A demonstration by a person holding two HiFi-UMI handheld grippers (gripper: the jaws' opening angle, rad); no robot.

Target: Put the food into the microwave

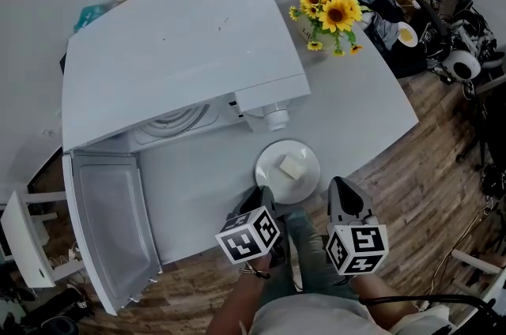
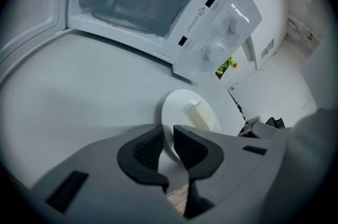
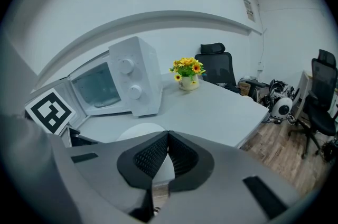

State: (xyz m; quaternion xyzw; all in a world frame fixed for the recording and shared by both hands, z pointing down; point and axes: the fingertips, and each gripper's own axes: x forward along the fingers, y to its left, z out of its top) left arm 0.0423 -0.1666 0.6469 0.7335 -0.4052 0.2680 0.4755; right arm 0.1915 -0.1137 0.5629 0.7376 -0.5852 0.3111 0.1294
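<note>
1. Food (image 1: 289,166), a pale block, is seen lying on a round white plate (image 1: 269,154), slightly right of the plate's middle in the head view.
2. The plate is set on the white tabletop (image 1: 205,183), near its front edge and just in front of the microwave's knob panel.
3. The microwave (image 1: 182,41) is stood farther back on the tabletop, and its door (image 1: 107,227) is swung wide open to the left.
4. The left gripper (image 2: 168,142) is placed at the plate's near rim. The rim is taken between its jaws, which are clenched on it with only a narrow gap left. The food is found beyond the jaws, up and to the right in the left gripper view, and is not touched by them.
5. The right gripper (image 3: 168,145) is held just right of the plate. Its jaws are pressed together at the tips with nothing gripped, and the plate is seen beyond them, apart from them.
6. Sunflowers (image 1: 328,8) are placed at the tabletop's far right, well apart from the plate.
</note>
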